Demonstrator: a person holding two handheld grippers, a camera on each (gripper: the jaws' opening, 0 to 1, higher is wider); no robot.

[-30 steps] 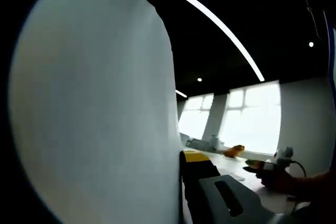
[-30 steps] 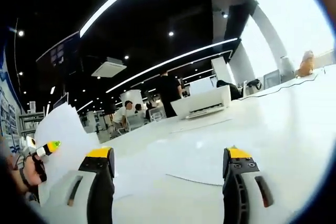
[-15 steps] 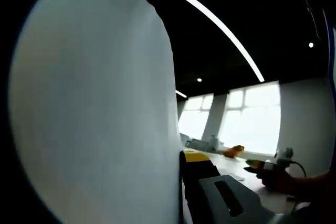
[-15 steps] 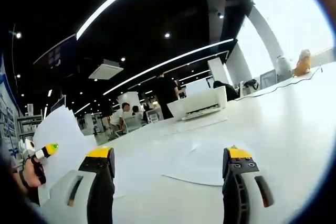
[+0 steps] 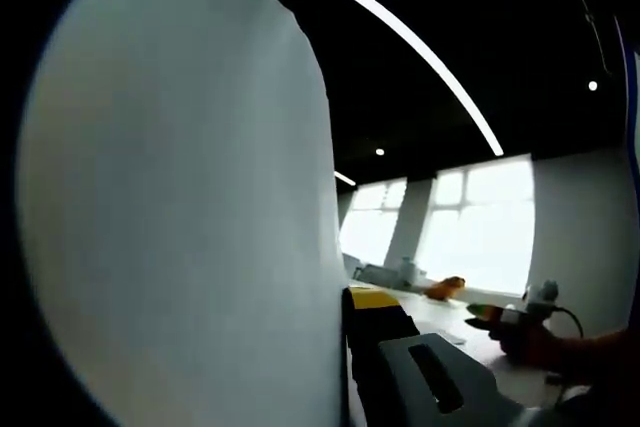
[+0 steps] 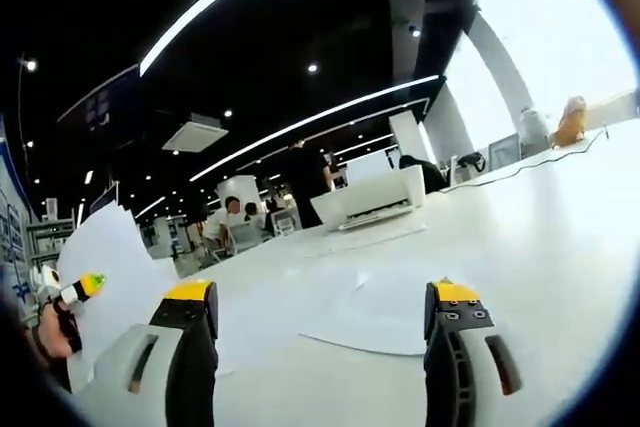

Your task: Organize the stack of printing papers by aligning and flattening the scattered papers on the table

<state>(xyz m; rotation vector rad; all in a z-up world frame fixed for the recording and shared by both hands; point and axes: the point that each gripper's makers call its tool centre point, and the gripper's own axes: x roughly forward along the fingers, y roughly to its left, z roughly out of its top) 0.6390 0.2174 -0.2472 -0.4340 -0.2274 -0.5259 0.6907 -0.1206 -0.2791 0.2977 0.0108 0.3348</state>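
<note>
My left tongs grip a white sheet of paper, held upright off the counter; one jaw is hidden behind the sheet. My right tongs hang wide apart, gripping nothing, low over the counter. More paper lies flat between their jaws. A white printer sits farther back.

A raised sheet hides the left gripper's left jaw and everything beyond it. The sheet's lower edge is cut off by the frame. In the right gripper view, distant people are too small to make out.
</note>
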